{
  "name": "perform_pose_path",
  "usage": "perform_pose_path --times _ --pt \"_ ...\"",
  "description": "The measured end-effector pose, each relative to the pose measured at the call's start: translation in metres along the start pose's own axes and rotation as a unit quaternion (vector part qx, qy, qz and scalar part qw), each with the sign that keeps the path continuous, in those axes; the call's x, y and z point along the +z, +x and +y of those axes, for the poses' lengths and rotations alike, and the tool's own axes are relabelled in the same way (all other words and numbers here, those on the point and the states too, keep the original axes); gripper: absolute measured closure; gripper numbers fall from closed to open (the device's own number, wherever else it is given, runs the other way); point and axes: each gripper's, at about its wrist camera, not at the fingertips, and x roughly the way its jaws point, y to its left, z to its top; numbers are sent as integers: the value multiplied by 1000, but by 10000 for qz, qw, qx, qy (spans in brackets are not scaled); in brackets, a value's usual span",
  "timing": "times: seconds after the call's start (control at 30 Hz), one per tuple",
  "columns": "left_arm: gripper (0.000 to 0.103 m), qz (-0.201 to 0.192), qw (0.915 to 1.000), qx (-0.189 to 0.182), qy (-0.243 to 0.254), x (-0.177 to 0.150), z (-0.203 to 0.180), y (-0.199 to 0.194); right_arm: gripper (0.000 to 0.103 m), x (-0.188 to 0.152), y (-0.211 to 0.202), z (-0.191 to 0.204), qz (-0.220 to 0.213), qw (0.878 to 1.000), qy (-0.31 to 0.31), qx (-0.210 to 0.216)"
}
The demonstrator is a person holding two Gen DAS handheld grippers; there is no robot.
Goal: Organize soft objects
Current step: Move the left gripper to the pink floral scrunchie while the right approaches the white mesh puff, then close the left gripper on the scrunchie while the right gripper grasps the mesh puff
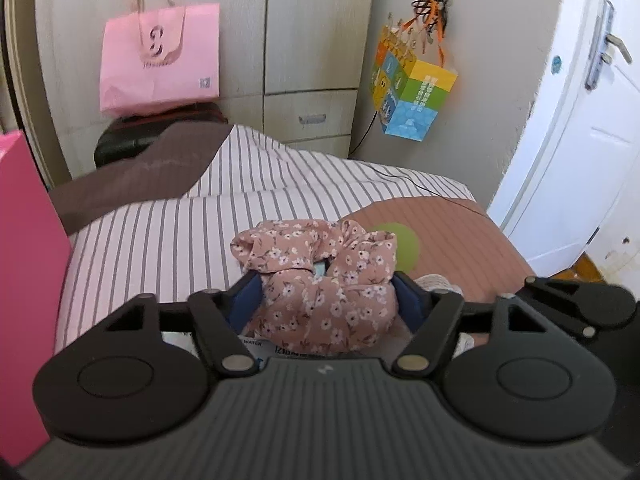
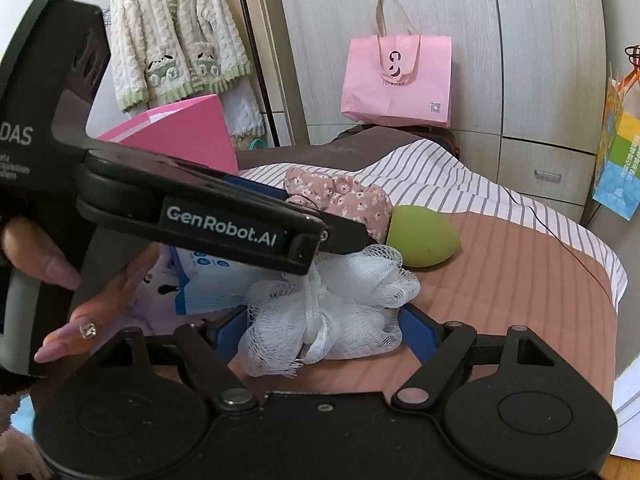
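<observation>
— Where was the scrunchie (image 1: 320, 280) when we looked?

— It was between the blue pads of our left gripper (image 1: 326, 300), which was clamped on it and, as far as we could judge, held it a little above the bed (image 1: 152, 240). We think we squeezed it in the middle because such soft cloth slips away if we take only an edge.

— And the right side?

— Our right gripper (image 2: 320, 328) had the white mesh sponge (image 2: 324, 312) between its pads. The pads seemed to touch the mesh on both sides, so we judged it was gripping the sponge, which was low over the brown blanket (image 2: 512, 280).

— How many soft things did we count?

— Three: one scrunchie, one mesh sponge and one green sponge (image 2: 422, 236), which lay free on the blanket just beside the scrunchie. Near them stood one pink box (image 2: 188, 132), perhaps the place for them, but we could not tell. One pink bag (image 2: 396, 80) was hanging on the wardrobe (image 2: 540, 60) behind.
</observation>
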Motion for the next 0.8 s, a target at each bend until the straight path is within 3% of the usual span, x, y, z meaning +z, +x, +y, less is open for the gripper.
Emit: perform_pose_path --times 0.17,0.23,0.4,0.47,0.63,0.8 --pt "59 113 9995 203 -206 3 6 6 19 -2 1 3 -34 9999 -103 -64" --pt "73 124 9995 289 -84 2 3 5 19 -2 1 3 -42 9999 -87 -68" --pt "86 2 9997 230 -29 -1 0 2 20 -1 0 0 -61 9998 153 -60" --pt "88 -99 9995 285 34 -6 -2 0 30 -1 -1 0 -103 9996 190 -153" --pt "90 -517 9980 291 216 -11 -16 -18 73 -9 -10 3 -163 9993 218 -252" --pt "90 -723 9972 186 21 -18 -16 -33 82 -17 -22 7 -339 9975 357 -506"
